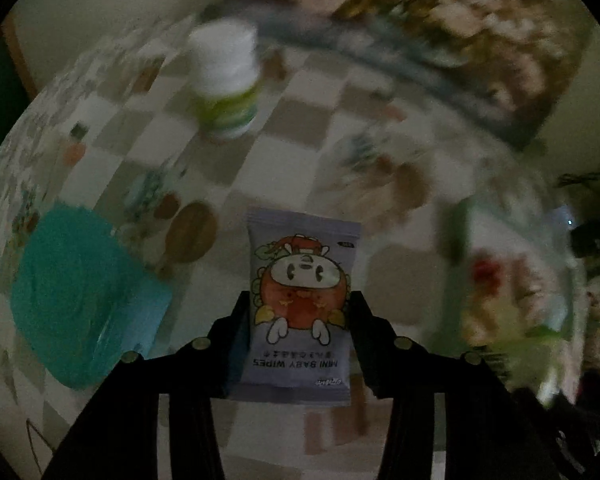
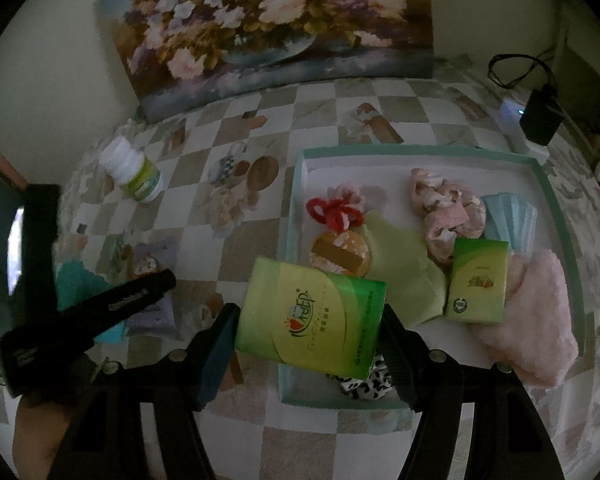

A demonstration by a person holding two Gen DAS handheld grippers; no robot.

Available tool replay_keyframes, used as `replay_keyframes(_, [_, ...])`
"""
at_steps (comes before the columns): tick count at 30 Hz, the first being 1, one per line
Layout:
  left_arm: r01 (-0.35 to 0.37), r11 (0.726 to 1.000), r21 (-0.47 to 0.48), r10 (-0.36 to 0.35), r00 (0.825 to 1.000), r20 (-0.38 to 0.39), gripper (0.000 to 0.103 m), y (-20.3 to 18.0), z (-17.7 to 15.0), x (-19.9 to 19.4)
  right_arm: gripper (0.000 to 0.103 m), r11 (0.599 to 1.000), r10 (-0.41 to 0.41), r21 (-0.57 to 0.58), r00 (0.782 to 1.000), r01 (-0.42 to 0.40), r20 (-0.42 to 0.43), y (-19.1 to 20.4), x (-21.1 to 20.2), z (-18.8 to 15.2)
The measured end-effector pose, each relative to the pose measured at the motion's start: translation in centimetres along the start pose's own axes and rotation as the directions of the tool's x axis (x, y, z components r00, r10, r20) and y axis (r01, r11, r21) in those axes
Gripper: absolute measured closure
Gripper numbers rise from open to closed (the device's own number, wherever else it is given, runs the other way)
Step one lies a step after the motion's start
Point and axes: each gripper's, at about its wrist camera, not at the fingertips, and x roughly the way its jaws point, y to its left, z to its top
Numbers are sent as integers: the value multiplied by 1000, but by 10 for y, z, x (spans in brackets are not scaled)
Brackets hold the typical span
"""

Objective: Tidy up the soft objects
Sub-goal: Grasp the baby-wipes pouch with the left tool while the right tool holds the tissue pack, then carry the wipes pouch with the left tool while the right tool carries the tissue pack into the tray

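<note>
In the left wrist view a purple pack of mini baby wipes (image 1: 302, 248) with a cartoon print sits sharp between the black fingers of my left gripper (image 1: 300, 300), shut on it and held above the blurred tablecloth. My right gripper (image 2: 309, 314) is shut on a large green tissue pack (image 2: 320, 280), held over the front left corner of the teal-rimmed tray (image 2: 296, 208). The tray holds a red hair tie (image 2: 332, 210), pink scrunchies (image 2: 444, 208), a small green tissue pack (image 2: 478, 280), blue masks (image 2: 512, 216) and a pink fluffy cloth (image 2: 536, 320).
A white bottle with a green label (image 2: 134, 176) lies on the chequered tablecloth at the back left. A teal cloth (image 1: 80, 300) lies left of the wipes. A flower painting (image 2: 276, 32) leans on the wall. A black charger (image 2: 540, 120) sits at the back right.
</note>
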Motion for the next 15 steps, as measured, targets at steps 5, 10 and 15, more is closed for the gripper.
replay_keyframes(5, [66,995,78,-71,996,56,55,-27,1,-21,32,997,0,80,1000,-2,23,-23,-6,5])
replay_keyframes(10, [112,981,161,-123,990,62,55,-55,-9,-33,32,981,-25,195,999,18,38,-60,-11,6])
replay_keyframes(15, [161,957,242,-172,985,28,55,-85,-19,-29,32,958,-53,286,998,40,39,-93,-14,3])
